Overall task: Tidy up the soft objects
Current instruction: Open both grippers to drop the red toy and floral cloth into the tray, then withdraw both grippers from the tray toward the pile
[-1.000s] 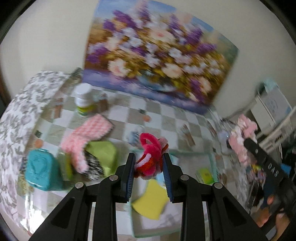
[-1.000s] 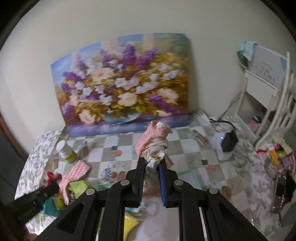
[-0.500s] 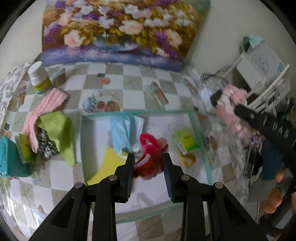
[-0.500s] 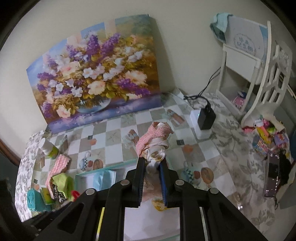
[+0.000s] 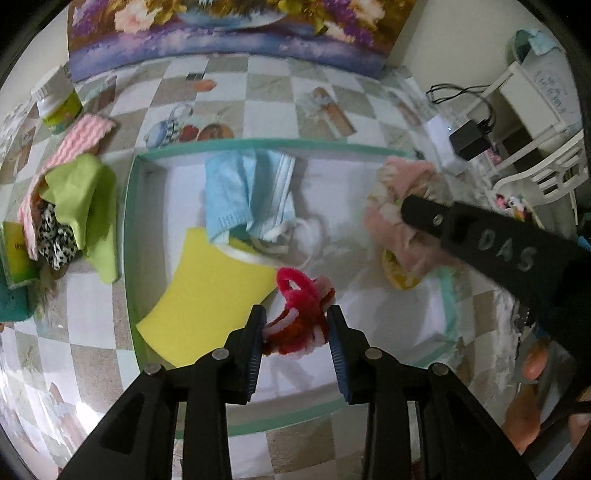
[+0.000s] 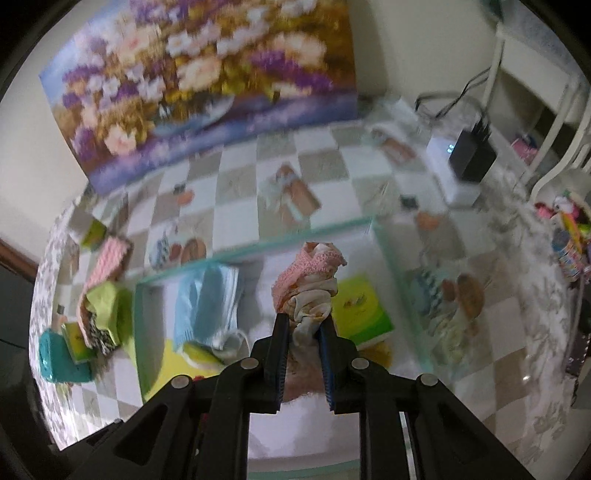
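Note:
My left gripper (image 5: 296,325) hangs low over the front middle of a white tray with a teal rim (image 5: 127,240). A red and pink fuzzy pipe-cleaner bundle (image 5: 295,291) sits between its pads, which still touch it while the jaws are opening slightly. My right gripper (image 6: 304,325) is shut on a bunched pink and cream cloth (image 6: 310,273). It holds the cloth over the tray's right part, as the left wrist view shows the right gripper (image 5: 404,212) there. Light blue face masks (image 5: 243,192), a yellow sponge (image 5: 210,295) and a green tissue pack (image 6: 364,310) lie in the tray.
Left of the tray lies a pile: green cloth (image 5: 85,206), pink knit cloth (image 5: 77,136), leopard-print cloth (image 5: 55,236), teal box (image 5: 11,306). A white jar (image 5: 59,107) and a flower painting (image 5: 240,33) stand behind. A black charger (image 5: 469,138) and a white chair are at right.
Both grippers have come down and tipped toward the tray, each still carrying its item. The right gripper with the pink cloth is now over the tray's right side.

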A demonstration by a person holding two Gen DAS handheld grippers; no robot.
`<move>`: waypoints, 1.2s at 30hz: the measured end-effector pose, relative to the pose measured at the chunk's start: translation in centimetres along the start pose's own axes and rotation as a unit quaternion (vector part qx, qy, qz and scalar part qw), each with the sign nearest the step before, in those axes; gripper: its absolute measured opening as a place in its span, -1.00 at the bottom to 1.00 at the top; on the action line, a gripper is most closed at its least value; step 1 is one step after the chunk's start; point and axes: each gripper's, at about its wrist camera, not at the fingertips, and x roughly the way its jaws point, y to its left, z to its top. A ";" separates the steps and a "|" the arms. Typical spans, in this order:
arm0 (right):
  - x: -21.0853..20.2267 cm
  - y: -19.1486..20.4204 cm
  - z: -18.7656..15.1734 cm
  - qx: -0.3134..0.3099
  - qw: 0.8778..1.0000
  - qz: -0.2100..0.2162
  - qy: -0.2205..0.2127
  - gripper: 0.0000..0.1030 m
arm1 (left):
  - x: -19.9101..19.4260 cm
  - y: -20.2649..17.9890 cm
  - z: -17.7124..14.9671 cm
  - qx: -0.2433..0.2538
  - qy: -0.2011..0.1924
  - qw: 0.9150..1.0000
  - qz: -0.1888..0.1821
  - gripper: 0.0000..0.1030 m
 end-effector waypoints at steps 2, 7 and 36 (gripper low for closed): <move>1.5 -0.1 -0.5 0.002 1.000 -0.002 0.025 -0.62 | 0.4 0.0 -0.2 -0.002 0.010 1.000 -0.001 -0.28; 3.1 -0.4 -1.1 0.007 0.998 -0.015 0.058 -0.53 | 0.7 0.1 -0.4 0.001 0.015 1.000 0.006 -0.04; -7.5 1.0 1.3 -0.012 0.992 -0.092 -0.080 0.43 | -6.8 6.8 2.2 -0.087 -0.092 0.991 0.034 0.70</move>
